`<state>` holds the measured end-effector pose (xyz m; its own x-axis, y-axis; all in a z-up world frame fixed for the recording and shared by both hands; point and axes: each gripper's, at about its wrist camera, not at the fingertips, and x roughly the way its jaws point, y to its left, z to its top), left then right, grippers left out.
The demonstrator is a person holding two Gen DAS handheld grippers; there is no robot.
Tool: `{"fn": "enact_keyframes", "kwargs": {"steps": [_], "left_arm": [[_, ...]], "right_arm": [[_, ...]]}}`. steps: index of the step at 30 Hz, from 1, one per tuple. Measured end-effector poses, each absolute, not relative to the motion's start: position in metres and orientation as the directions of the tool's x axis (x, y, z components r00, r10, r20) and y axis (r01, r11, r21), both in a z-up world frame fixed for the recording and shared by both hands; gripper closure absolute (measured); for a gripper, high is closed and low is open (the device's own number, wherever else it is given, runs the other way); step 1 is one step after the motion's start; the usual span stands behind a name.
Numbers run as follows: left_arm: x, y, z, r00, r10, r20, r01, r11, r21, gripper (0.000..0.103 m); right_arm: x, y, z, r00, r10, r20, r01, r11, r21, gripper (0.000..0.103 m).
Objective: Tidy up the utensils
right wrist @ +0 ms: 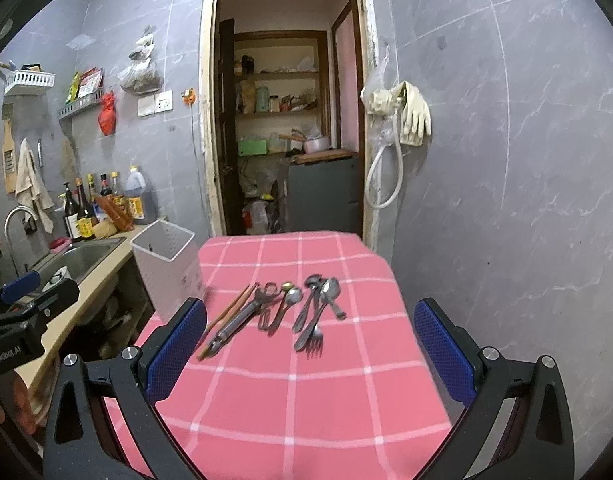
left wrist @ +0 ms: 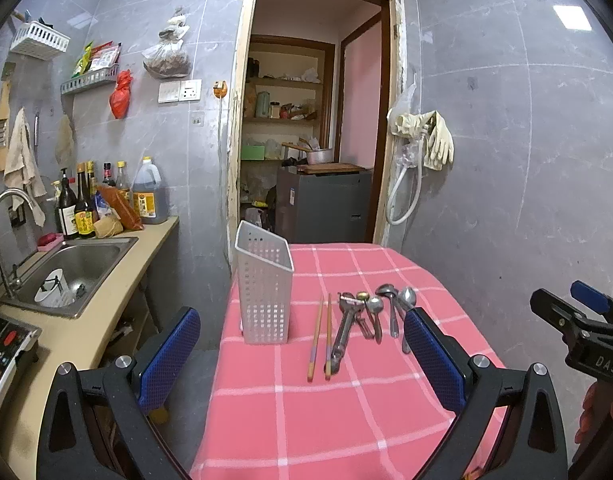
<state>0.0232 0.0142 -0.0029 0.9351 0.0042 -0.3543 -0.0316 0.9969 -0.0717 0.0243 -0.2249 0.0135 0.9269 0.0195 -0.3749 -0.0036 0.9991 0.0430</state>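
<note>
Both grippers, left [left wrist: 302, 354] and right [right wrist: 310, 344], stand wide apart and empty above the table [right wrist: 290, 400]. Utensils [right wrist: 282, 308] lie bunched beside the empty caddy [left wrist: 264, 288]. Risk: overlapping handles could drag neighbours; the light caddy may tip.

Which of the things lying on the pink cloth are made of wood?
The pair of chopsticks, lying side by side just right of the white holder. They are thin, straight and orange-brown; the spoons and other utensils beside them are shiny metal.
</note>
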Motion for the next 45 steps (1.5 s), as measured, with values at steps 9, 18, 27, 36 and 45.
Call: {"fn": "enact_keyframes", "kwargs": {"steps": [9,18,27,36,45], "left_arm": [[0.063,0.003,0.017,0.952,-0.017,-0.306,-0.008,0.997,-0.080,0.000],[0.127,-0.024,0.024,0.957,-0.043,-0.288,0.025,0.997,-0.066,0.000],[0.203,-0.053,0.012,0.956,-0.064,-0.287,0.044,0.996,-0.074,0.000],[0.266,-0.077,-0.024,0.925,-0.078,-0.373,0.063,0.997,-0.051,0.000],[0.304,-0.087,-0.077,0.814,-0.099,-0.573,0.081,0.995,-0.057,0.000]], "right_arm": [[0.056,-0.238,0.041,0.953,-0.013,-0.303,0.024,0.999,0.030,0.001],[0.120,-0.265,0.046,0.957,0.009,-0.291,0.006,0.999,0.050,0.001],[0.202,-0.300,0.032,0.946,0.054,-0.320,-0.041,0.998,0.047,0.001],[0.279,-0.322,-0.024,0.893,0.136,-0.428,-0.101,0.989,0.104,0.001],[0.331,-0.325,-0.096,0.765,0.250,-0.594,-0.178,0.968,0.178,0.001]]}}
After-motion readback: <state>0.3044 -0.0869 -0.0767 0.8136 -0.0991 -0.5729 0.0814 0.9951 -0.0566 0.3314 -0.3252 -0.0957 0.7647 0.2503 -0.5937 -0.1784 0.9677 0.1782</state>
